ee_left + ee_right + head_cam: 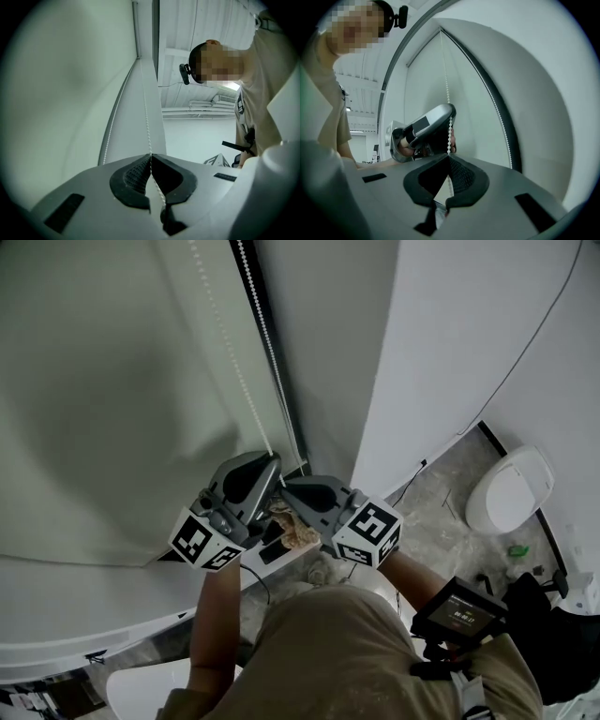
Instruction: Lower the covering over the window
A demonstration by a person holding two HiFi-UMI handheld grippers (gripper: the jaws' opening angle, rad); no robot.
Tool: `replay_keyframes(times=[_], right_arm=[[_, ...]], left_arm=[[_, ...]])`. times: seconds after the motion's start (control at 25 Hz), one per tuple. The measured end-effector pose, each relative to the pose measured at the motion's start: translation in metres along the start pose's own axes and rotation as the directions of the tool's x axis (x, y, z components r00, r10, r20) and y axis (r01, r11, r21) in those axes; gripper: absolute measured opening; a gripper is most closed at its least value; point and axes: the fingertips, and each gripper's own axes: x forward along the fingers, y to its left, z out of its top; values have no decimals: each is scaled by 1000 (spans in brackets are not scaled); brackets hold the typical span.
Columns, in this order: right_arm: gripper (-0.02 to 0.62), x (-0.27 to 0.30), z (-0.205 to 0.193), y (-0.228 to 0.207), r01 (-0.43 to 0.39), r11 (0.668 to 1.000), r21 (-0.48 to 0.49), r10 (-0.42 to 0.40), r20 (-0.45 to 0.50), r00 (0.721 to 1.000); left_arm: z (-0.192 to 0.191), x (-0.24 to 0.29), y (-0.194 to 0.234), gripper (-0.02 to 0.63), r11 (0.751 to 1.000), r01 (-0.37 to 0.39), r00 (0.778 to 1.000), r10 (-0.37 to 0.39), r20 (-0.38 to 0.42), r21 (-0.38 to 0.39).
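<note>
Left tongs (151,155): jaws pressed together, pinching the bead chain (145,108), which runs straight up from the pads.
Right tongs (450,157): also closed on that chain, gripping just beneath my left tongs.
Location of chain: hanging at the window's right edge, beside the dark frame (265,324).
Blind (112,399): pale green fabric covers all the window area that shows. I cannot place its bottom hem.
Progress, my judgement: the hand-over-hand pull is under way, with both grips set.
Outstanding: confirm the hem has reached the sill. If it hasn't, keep pulling, then release the chain.
</note>
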Motion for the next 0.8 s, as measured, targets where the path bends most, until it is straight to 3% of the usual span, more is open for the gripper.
replay_keyframes(times=[0.08,0.28,0.36,0.44,0.52,0.68,0.8], right_arm=[[6,-1,0,0,-5,1000,-6,5,3,1000],[8,-10,0,15,-72,988,-134,69,-26,997],[94,-17,16,18,-98,985,-145,104,33,994],[132,-25,45,17,-97,987,-129,116,150,982],[132,-29,69,14,-83,990,-113,107,219,970],[129,-23,81,12,-59,991,-118,85,224,971],[48,-20,79,14,-58,993,-104,78,206,975]], left_arm=[[-2,0,1,22,1000,-14,1000,14,4,-5],[-3,-4,-6,20,1000,-2,999,3,32,-22],[-6,-7,-9,20,1000,-2,1000,2,9,2],[-19,-10,-14,20,1000,0,999,1,-36,22],[-37,-12,-21,20,1000,8,997,-8,-71,-2],[-65,-17,-41,20,998,20,995,-26,-99,-58],[-68,-22,-47,20,997,20,996,-26,-84,-76]])
